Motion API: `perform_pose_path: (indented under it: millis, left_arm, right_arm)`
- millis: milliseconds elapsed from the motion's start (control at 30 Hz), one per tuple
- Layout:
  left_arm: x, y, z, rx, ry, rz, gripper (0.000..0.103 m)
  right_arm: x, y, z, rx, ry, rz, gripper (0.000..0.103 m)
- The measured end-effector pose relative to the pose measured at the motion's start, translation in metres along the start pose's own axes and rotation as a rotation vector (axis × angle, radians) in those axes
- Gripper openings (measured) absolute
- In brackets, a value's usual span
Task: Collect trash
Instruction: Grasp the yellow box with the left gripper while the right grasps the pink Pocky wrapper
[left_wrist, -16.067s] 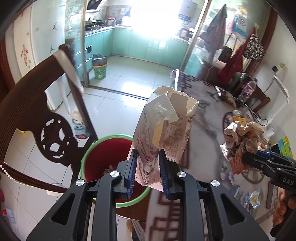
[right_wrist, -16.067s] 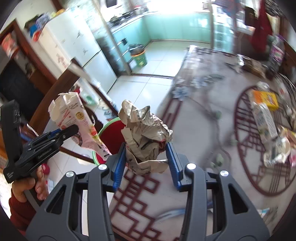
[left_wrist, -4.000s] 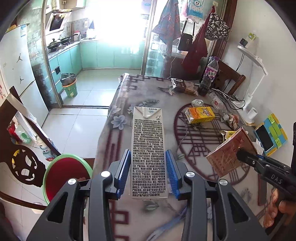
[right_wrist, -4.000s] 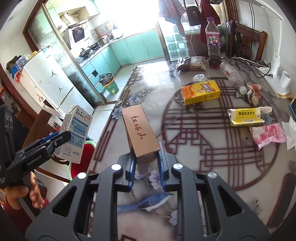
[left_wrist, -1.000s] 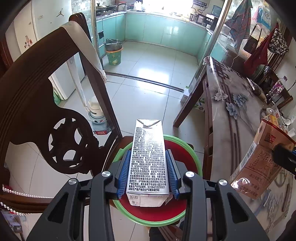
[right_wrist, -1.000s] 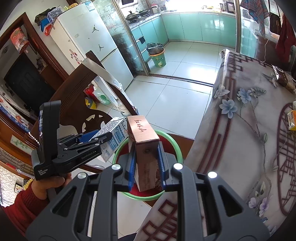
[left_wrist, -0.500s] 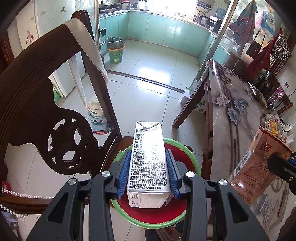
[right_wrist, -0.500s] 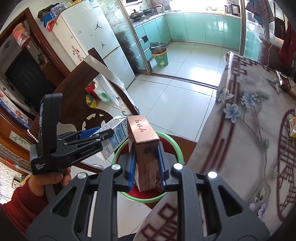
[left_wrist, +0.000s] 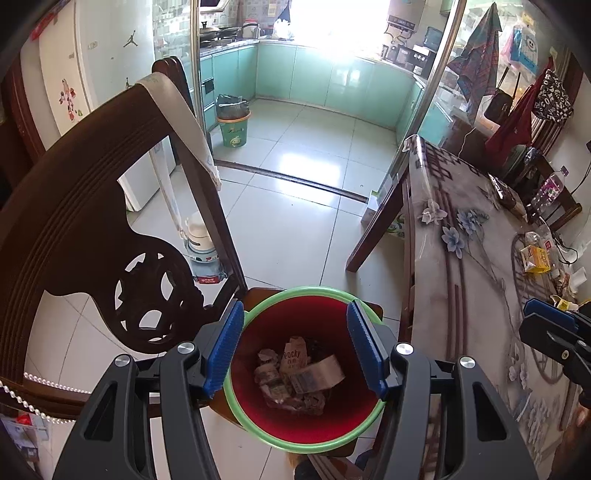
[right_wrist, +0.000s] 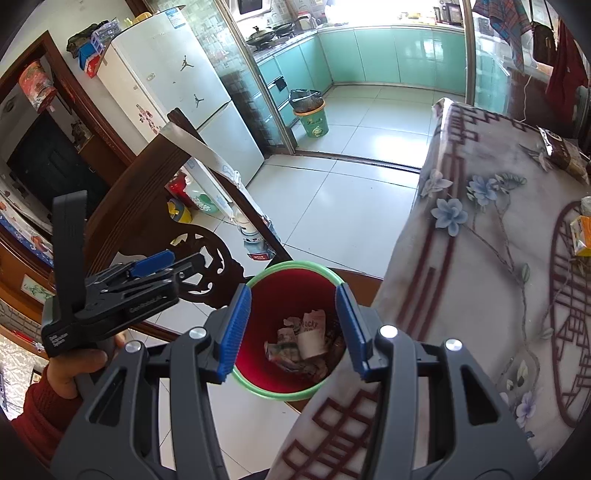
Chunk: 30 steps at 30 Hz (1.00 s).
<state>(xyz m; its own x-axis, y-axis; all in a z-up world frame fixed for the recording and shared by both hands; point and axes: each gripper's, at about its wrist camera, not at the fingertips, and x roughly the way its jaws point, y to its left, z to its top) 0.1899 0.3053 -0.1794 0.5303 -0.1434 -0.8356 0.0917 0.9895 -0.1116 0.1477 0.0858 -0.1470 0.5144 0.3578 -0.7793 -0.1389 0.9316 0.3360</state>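
**Tiled dining corner, bin half fed, table not yet cleared**

Pale floor tiles run back to a teal kitchen; nearer, a carved dark chair (left_wrist: 92, 206) stands on one side and a table under a flowered cloth (left_wrist: 465, 266) on the other, with a red bin with green rim (left_wrist: 266, 317) wedged in the gap between them, apparently on the chair seat.

Progress, judged from how things lie: several pieces already in the bin (right_wrist: 258, 280) — crumpled paper, a printed carton and a small snack box (left_wrist: 293, 356) at the bottom. Still left on the table: a yellow carton (left_wrist: 535, 258), some wrappers and a plastic bottle (left_wrist: 550, 188) toward the far side. Roughly midway, then; more trips likely needed.

Left gripper (left_wrist: 295, 343) held directly over the bin mouth, jaws opening, nothing between the blue pads. Right gripper (right_wrist: 291, 328) likewise above the bin, jaws opening and empty. Seen from the right wrist, left gripper (right_wrist: 181, 267) held by a hand (right_wrist: 77, 365) in a red sleeve, close by the chair back.

Room for moving: tight at the bin, with the chair's carved back hard on one side and the table edge and its draped cloth just beside the rim on the other. Straight up looks clear. Swinging across to the table means clearing the cloth's edge first; plenty of bare tabletop beyond it before the remaining litter. Open floor behind the bin, toward the kitchen threshold.
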Motion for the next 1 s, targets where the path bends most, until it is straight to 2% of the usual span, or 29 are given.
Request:
perform_pose_path:
  millis: [100, 267, 433, 700, 767, 900, 967, 1000]
  left_arm:
    - [-0.006, -0.015, -0.006, 0.028, 0.005, -0.022, 0.055]
    - [-0.007, -0.053, -0.02, 0.101, 0.033, -0.054, 0.055]
    - [-0.008, -0.105, -0.03, 0.188, 0.052, -0.097, 0.055]
    - [-0.008, -0.205, -0.05, 0.273, 0.082, -0.155, 0.055]
    - [-0.007, -0.236, -0.056, 0.293, 0.091, -0.168, 0.055]
    - [-0.006, -0.303, -0.072, 0.343, 0.103, -0.204, 0.055]
    - [-0.008, -0.34, -0.08, 0.378, 0.101, -0.228, 0.056]
    - [-0.008, -0.361, -0.084, 0.398, 0.099, -0.239, 0.056]
  right_arm:
    - [-0.012, -0.016, -0.011, 0.024, -0.004, -0.028, 0.046]
    - [-0.036, -0.066, -0.038, 0.104, -0.003, -0.117, 0.047]
    - [-0.082, -0.151, -0.07, 0.251, -0.026, -0.262, 0.047]
    - [-0.185, -0.3, -0.128, 0.483, -0.086, -0.499, 0.05]
    - [-0.208, -0.338, -0.143, 0.527, -0.079, -0.539, 0.055]
    - [-0.237, -0.408, -0.169, 0.627, -0.064, -0.535, 0.066]
    - [-0.243, -0.448, -0.183, 0.753, -0.068, -0.459, 0.066]
    - [-0.245, -0.475, -0.192, 0.861, -0.1, -0.384, 0.066]
